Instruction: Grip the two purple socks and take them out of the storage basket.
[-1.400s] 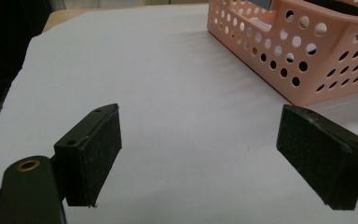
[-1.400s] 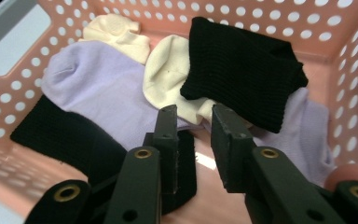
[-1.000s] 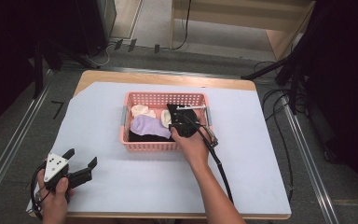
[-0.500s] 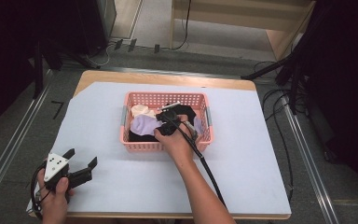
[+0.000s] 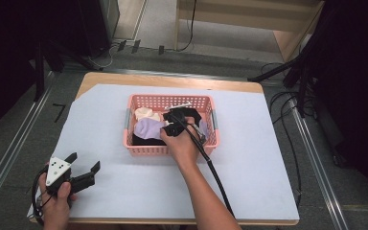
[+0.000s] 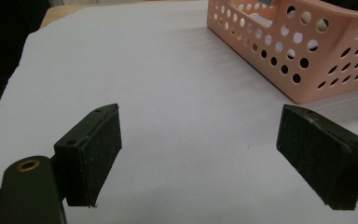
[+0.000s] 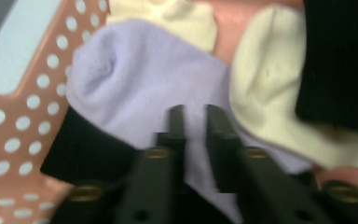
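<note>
A pink perforated basket (image 5: 167,98) sits mid-table with socks inside. Among them are a lavender sock (image 5: 148,127), a cream sock (image 5: 143,114) and black ones. My right gripper (image 5: 170,125) reaches into the basket from the near side. In the right gripper view its jaws (image 7: 195,116) stand almost together, pinching a fold of the lavender sock (image 7: 135,79). Cream socks (image 7: 261,93) and a black sock (image 7: 340,60) lie beside it. My left gripper (image 5: 84,163) rests low at the table's front left, wide open (image 6: 214,154) over bare white paper, with the basket (image 6: 307,60) ahead to its right.
White paper (image 5: 100,115) covers most of the wooden table. The right gripper's black cable (image 5: 215,177) trails back along the forearm toward the front edge. Cables and dark stands line the floor at the right and rear.
My right gripper has moved leftward inside the basket, from the black sock side onto the lavender sock, and its jaws have come together. The left gripper has stayed put.
</note>
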`<state>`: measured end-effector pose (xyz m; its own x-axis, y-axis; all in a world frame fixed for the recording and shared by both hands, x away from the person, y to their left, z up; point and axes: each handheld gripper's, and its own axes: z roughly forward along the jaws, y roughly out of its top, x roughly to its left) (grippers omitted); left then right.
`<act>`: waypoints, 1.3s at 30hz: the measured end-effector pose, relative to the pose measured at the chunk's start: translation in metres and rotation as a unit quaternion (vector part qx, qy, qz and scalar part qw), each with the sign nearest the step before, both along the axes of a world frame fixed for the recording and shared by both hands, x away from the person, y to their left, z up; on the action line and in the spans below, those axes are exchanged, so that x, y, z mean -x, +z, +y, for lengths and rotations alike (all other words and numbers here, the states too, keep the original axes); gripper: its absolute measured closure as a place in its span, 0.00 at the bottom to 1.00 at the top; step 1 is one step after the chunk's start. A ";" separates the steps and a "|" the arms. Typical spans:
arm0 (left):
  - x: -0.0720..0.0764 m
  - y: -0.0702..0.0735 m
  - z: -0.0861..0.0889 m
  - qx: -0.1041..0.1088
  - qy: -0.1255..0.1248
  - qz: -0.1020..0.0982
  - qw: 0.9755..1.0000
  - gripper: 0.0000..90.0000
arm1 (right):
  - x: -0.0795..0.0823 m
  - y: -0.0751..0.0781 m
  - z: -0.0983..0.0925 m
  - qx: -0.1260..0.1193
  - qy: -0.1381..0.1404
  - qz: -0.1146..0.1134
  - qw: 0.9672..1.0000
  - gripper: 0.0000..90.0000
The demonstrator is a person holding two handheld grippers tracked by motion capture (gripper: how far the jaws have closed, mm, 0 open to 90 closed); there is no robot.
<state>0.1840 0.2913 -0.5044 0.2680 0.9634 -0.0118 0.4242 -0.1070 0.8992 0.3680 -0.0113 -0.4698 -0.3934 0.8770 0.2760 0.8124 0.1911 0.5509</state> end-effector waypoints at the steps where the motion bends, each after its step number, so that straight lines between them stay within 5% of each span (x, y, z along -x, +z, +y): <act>1: 0.000 0.000 0.000 -0.003 0.000 0.000 1.000 0.17 | 0.000 0.000 0.003 0.007 -0.003 -0.004 1.000 0.72; 4: 0.000 0.000 0.000 -0.006 -0.001 0.001 1.000 0.17 | -0.003 -0.002 0.011 0.007 0.010 0.019 1.000 0.60; 7: 0.000 0.000 0.000 -0.006 -0.001 0.001 1.000 0.17 | -0.005 -0.003 0.024 0.039 0.022 0.054 0.998 0.56; 10: 0.000 0.000 -0.001 -0.006 -0.001 0.000 1.000 0.17 | -0.007 -0.005 0.032 0.090 0.019 0.073 0.993 0.63; 15: 0.001 0.000 0.000 -0.006 -0.003 0.002 1.000 0.17 | -0.007 -0.005 0.033 0.107 0.003 0.067 0.992 0.84; 22: 0.000 0.000 -0.001 -0.004 -0.001 0.000 1.000 0.17 | 0.000 0.001 0.022 0.055 -0.014 0.002 0.998 0.92; 25: 0.000 0.000 -0.001 -0.005 -0.001 0.001 1.000 0.17 | 0.002 0.008 0.013 0.001 -0.025 -0.020 0.999 0.93; 31: 0.000 0.000 -0.001 -0.007 -0.001 0.003 1.000 0.17 | 0.007 0.021 -0.007 -0.084 -0.027 -0.049 0.995 0.93; 39: 0.000 0.000 -0.001 -0.009 -0.002 0.002 1.000 0.17 | 0.014 0.032 -0.017 -0.107 -0.018 -0.101 0.989 0.91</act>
<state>0.1845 0.2900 -0.5044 0.2709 0.9626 0.0039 0.4283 -0.1241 0.8951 0.3538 -0.0286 -0.4383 -0.4295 0.8212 0.3758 0.6860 0.0260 0.7271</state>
